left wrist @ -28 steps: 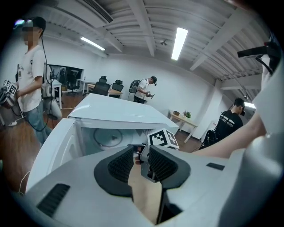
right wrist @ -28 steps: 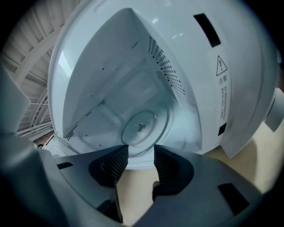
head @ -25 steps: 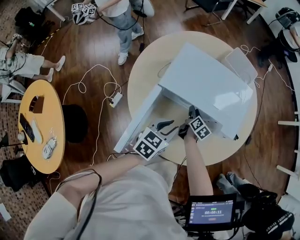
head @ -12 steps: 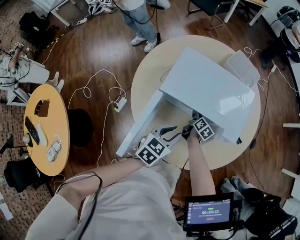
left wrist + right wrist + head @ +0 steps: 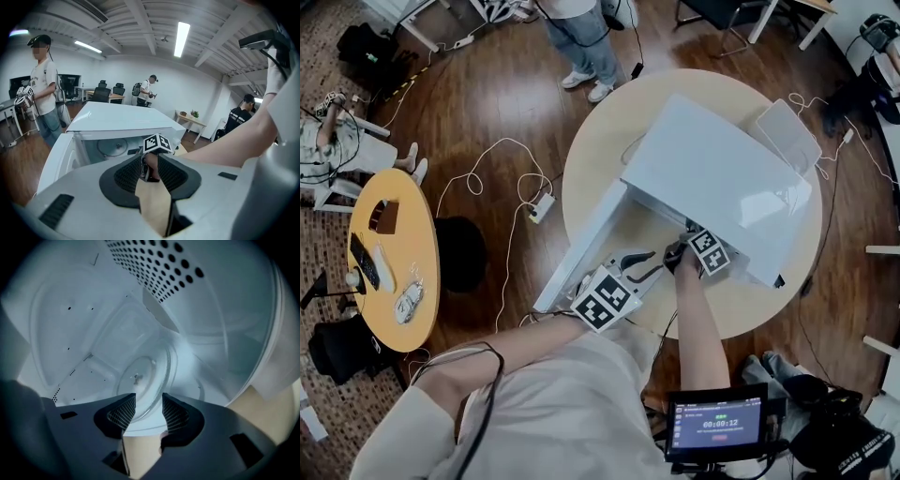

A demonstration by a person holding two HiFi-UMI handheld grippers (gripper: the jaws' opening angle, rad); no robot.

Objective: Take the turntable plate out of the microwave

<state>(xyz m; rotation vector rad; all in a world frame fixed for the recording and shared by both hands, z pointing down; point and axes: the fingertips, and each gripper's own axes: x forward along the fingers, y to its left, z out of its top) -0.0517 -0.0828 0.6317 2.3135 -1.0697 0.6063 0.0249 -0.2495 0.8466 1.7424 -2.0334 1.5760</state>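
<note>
The white microwave [image 5: 712, 178] stands on a round table, its door [image 5: 581, 244] swung open to the left. In the right gripper view the clear glass turntable plate [image 5: 145, 376] lies on the cavity floor. My right gripper [image 5: 144, 408] is inside the cavity, open, with the plate's near rim showing in the gap between its pads [image 5: 123, 411]. From above, only its marker cube [image 5: 708, 251] shows at the cavity mouth. My left gripper [image 5: 639, 262] hovers open and empty before the opening, just left of the right hand. Through it I see the plate [image 5: 113, 146] too.
A white flat tray [image 5: 783, 131] lies on the table [image 5: 609, 141] behind the microwave. A power strip [image 5: 539, 208] and cables trail on the wooden floor. A small yellow table [image 5: 389, 262] stands at the left. A person [image 5: 581, 37] stands beyond the table.
My right gripper has sunk a little and rolled slightly inside the cavity mouth. The left gripper has stayed put. The person at the top has walked to the right.
</note>
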